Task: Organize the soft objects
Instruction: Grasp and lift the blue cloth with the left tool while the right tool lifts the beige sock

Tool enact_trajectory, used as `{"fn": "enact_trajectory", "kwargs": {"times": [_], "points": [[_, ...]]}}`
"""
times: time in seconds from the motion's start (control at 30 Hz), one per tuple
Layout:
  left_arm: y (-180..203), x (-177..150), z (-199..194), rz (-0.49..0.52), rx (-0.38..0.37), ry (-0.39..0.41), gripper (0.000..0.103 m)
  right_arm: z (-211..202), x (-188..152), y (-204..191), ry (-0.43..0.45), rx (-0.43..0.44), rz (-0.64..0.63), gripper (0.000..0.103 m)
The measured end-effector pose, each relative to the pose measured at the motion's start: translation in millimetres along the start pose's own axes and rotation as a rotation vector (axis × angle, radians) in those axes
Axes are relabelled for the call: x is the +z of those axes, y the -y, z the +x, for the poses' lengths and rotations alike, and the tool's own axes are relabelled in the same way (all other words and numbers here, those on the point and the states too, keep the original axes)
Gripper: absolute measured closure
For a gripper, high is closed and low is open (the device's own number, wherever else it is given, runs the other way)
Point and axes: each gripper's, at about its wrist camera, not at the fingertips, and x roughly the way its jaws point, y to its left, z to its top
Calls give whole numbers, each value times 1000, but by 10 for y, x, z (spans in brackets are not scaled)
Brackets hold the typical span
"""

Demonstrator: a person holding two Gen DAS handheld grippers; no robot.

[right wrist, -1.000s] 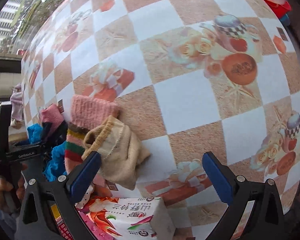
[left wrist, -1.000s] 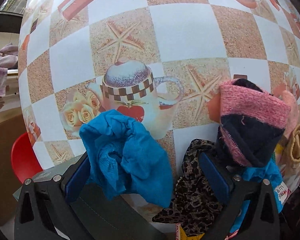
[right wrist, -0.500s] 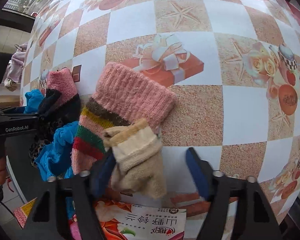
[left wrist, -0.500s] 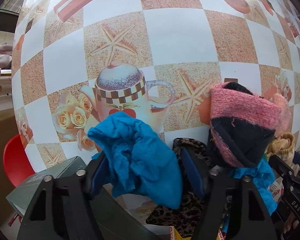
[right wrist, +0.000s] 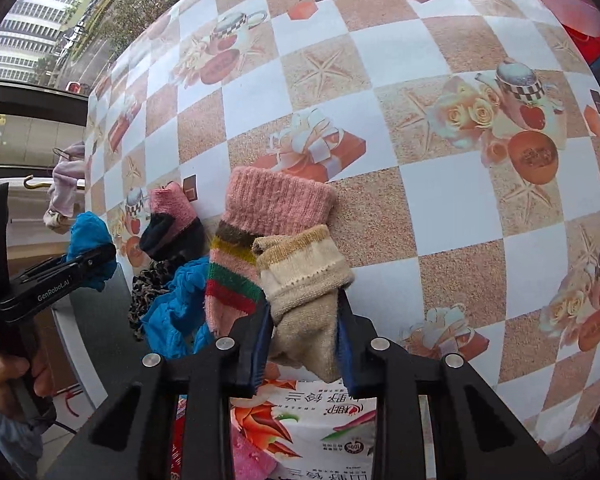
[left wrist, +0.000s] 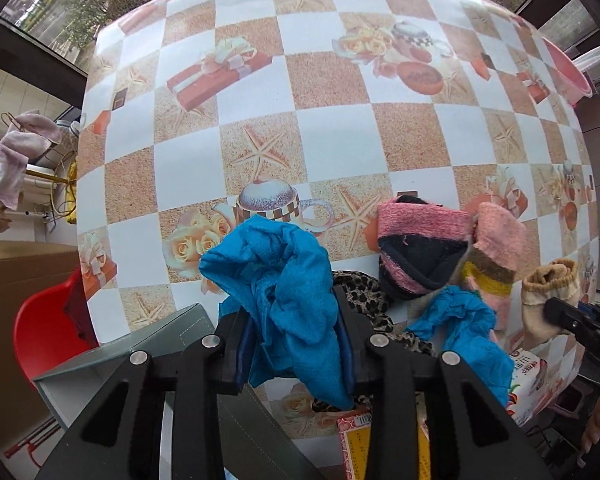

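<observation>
Over the checkered tablecloth (left wrist: 328,132), in the left wrist view: left gripper (left wrist: 296,344) closing on the blue cloth (left wrist: 288,292), lifted, with the pink-and-black sock (left wrist: 416,248) lying at two o'clock. In the right wrist view: right gripper (right wrist: 302,340) closing on the beige sock (right wrist: 304,292), striped pink sock (right wrist: 260,232) touching at eleven o'clock.

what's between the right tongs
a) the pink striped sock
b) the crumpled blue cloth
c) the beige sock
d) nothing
c: the right tongs are closing on the beige sock, which sits between their blue pads; the pink striped sock lies beside it on the table.
</observation>
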Motion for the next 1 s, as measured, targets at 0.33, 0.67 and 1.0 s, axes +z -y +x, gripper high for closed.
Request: {"fn": "enact_trajectory", "kwargs": {"times": [0.33,0.67,1.0], "points": [[141,-438,-482,46,-59,104,66,-344,-202,-31,46,33,26,72],[40,-907,-753,33,-96,158,66,-630,-580,-361,87,56,6,72],[-119,-1493,-939,24,-112,191,66,-828,-1002,-940,95,90,-84,72]]}}
